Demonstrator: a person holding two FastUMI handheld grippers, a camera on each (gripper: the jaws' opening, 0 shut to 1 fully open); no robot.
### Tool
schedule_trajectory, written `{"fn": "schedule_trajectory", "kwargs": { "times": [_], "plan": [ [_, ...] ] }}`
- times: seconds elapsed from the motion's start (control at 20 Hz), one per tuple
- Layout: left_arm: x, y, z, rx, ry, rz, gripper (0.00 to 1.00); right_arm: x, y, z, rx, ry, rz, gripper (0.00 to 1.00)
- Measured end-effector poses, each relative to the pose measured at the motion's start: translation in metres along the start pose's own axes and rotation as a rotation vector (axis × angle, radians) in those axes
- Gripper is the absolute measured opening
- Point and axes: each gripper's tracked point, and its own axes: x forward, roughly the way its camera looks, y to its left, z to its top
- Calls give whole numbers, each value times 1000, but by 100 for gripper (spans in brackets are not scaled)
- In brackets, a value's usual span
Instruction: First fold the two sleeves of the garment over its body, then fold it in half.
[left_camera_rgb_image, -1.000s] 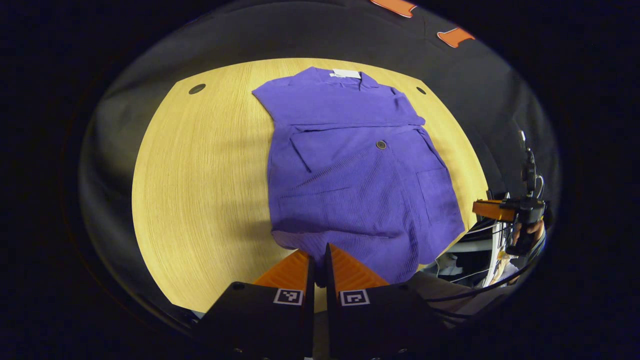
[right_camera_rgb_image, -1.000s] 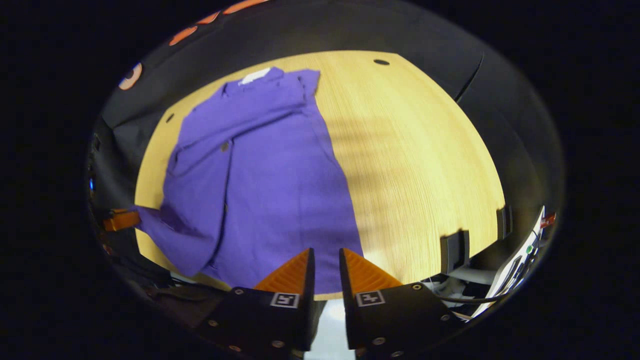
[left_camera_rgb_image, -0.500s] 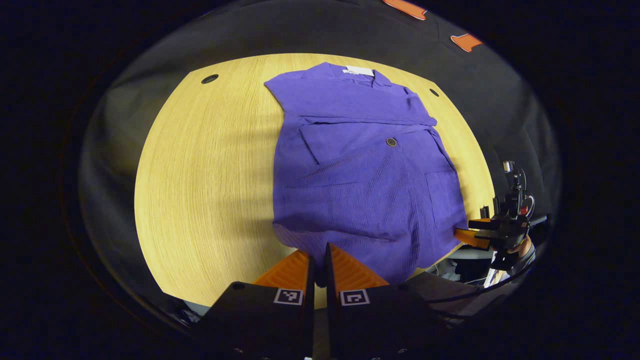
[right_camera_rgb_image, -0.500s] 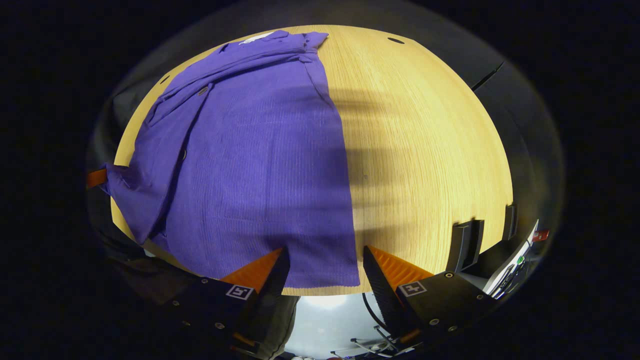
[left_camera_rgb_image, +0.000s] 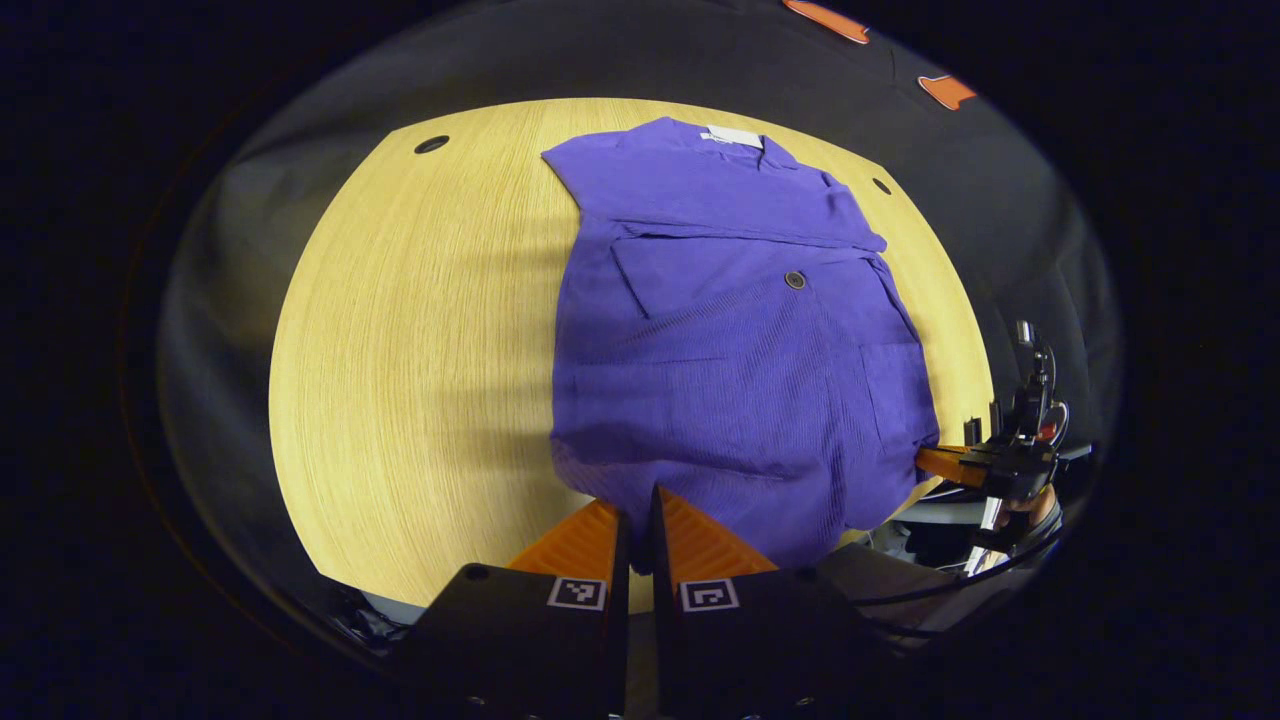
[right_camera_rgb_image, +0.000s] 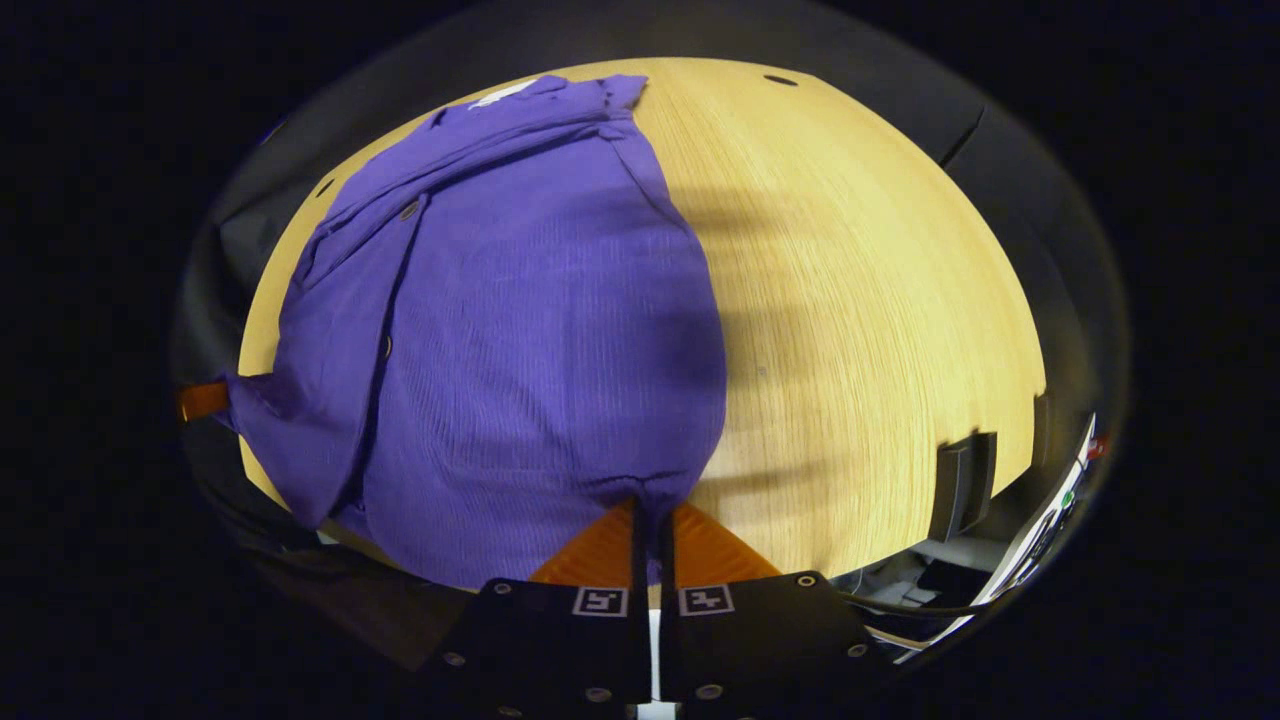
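1. State: purple garment (left_camera_rgb_image: 740, 340) lies flat on the wooden table (left_camera_rgb_image: 400, 350), collar at the far edge, hem at the near edge and partly hanging off it. Both sleeves look already folded over the body, so the half-fold is the step in hand.
2. Left gripper (left_camera_rgb_image: 637, 525): fingers pressed together on the hem corner at the near edge of the table. In the right gripper view that corner is pulled out to a point toward it (right_camera_rgb_image: 205, 398).
3. Right gripper (right_camera_rgb_image: 652, 520): fingers clamped on the other hem corner, cloth bunched at the tips.
4. Risk: pinch looks shallow on both corners. A fast lift could slip a corner out, and the hem drops back short of the collar.
5. Risk: uneven lift height or speed skews the fold line, so the hem lands crooked against the collar.
6. Risk: dragging toward the collar instead of lifting slides the whole garment along the table and could shift the folded sleeves open.
7. Risk: cloth hanging off the near edge may snag there as it comes up.
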Motion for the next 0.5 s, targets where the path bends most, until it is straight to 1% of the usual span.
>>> {"fn": "schedule_trajectory", "kwargs": {
  "times": [0.15, 0.3, 0.5],
  "plan": [
    [-1, 1, 0, 10, 0, -4, 13, -8, 5, 6, 27, 1, 27, 4],
    [-6, 0, 3, 11, -7, -22, 13, -34, 15, 33, 30, -54, 52, 3],
    [-13, 0, 22, 43, -37, -48, 13, -63, 28, 70, 60, -121, 80, 3]
  ]
}}
